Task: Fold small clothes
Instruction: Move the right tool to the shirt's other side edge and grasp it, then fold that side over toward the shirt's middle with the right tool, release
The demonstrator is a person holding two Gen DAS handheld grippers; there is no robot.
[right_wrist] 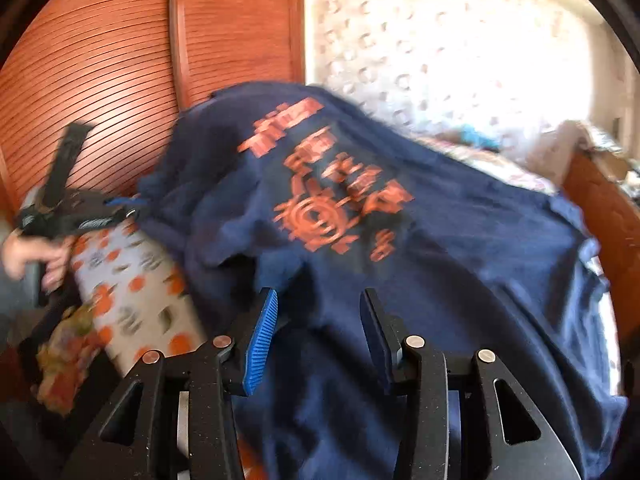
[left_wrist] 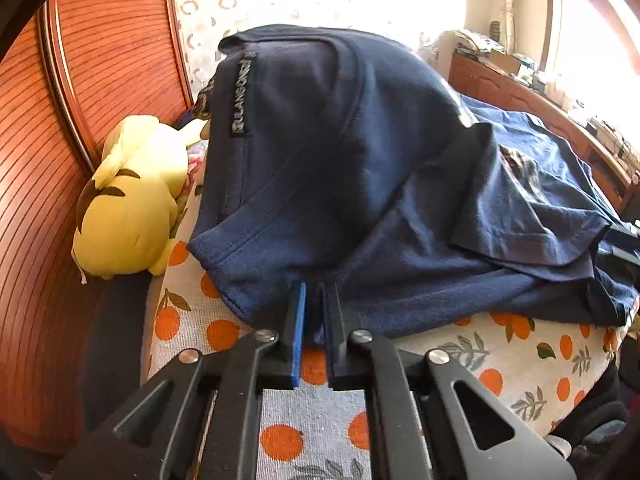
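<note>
Navy shirt (left_wrist: 360, 168) draped over an orange-print bed (left_wrist: 520, 356).
The left gripper (left_wrist: 314, 300) is angled downward, its jaws pinched on the shirt's hem; the right gripper (right_wrist: 318, 308) is held spread above the cloth, nothing pressed between its pads.

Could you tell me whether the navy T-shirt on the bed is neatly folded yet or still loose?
Still loose. The navy T-shirt lies rumpled in uneven layers over the orange-print sheet, its hem pinched in the left gripper.
</note>
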